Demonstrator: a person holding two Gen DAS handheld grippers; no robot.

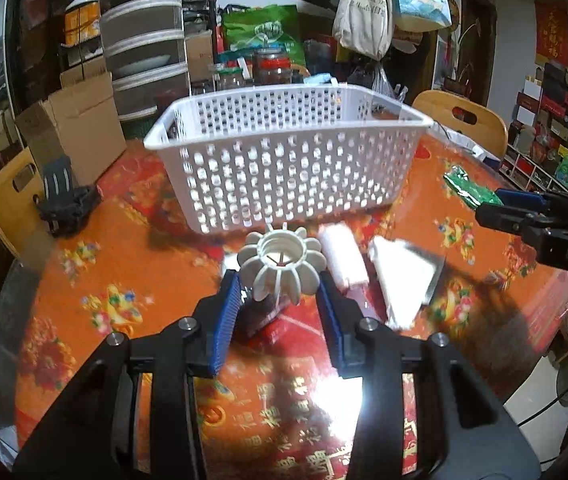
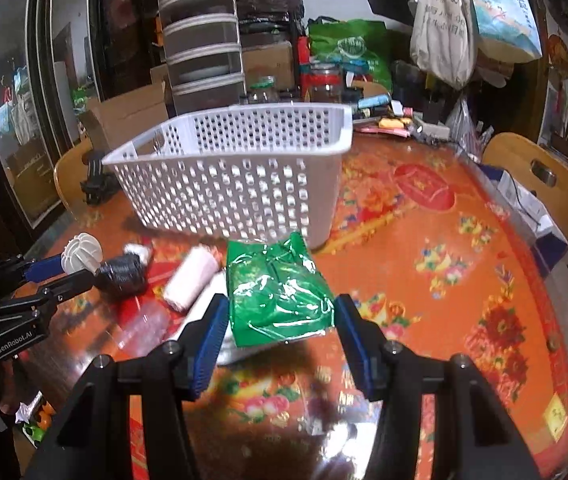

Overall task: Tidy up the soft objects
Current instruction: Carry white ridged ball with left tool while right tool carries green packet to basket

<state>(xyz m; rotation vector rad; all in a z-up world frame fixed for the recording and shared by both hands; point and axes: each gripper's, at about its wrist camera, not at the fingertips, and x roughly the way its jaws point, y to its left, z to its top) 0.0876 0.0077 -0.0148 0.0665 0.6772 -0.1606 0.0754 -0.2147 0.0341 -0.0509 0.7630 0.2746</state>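
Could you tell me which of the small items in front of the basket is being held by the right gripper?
The green packet, clamped in the right gripper. The white roll lies free on the table, and the left gripper holds the flower-shaped cap.

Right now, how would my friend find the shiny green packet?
Look for the big white basket on the red flowery table. In front of it, the right gripper holds the green packet between its blue pads. It is the only green, crinkly thing; the roll beside it is white.

l+r wrist cams | close, angled down | both see basket (image 1: pixel 284 152) (image 2: pixel 239 176)
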